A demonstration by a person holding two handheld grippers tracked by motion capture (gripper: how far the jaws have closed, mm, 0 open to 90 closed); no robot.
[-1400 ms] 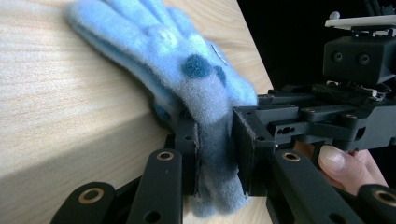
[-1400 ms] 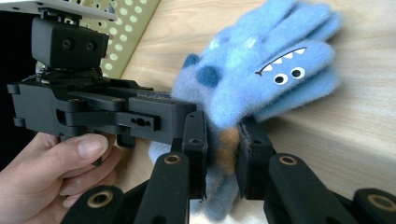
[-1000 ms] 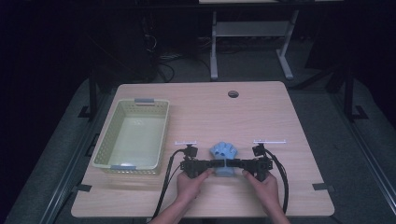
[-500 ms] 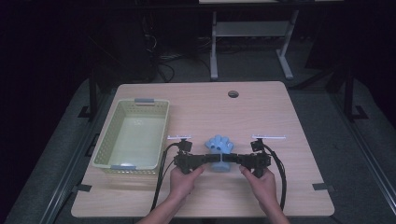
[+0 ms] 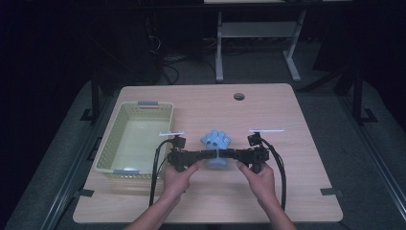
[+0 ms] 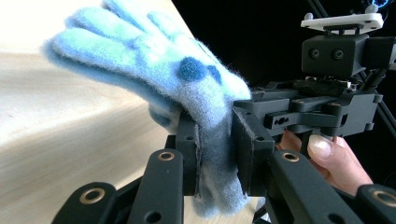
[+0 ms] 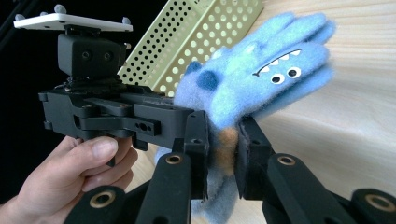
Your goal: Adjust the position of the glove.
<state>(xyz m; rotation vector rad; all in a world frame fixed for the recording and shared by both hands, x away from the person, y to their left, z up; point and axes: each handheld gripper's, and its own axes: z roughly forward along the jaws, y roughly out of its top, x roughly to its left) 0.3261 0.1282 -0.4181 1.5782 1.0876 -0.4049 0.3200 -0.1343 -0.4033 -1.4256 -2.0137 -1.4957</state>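
A fluffy light-blue glove (image 5: 216, 143) with dark blue spots and a stitched monster face (image 7: 275, 74) hangs above the wooden table, gripped at its cuff from both sides. My left gripper (image 5: 209, 155) is shut on the cuff's left edge, with the fabric pinched between its pads (image 6: 215, 154). From the opposite side my right gripper (image 5: 225, 155) is shut on the cuff (image 7: 223, 154). The two grippers point at each other, nearly tip to tip. The glove's fingers stand up and away from me. A hand holds each gripper body.
A pale green perforated basket (image 5: 115, 143) stands on the table's left, beside my left hand. The table (image 5: 297, 191) has a round cable hole (image 5: 239, 96) near its far edge. Dark floor and a metal stand lie beyond.
Both grippers have risen together with the glove held between them, lifting it off the tabletop. The glove's fingers now stand more upright.
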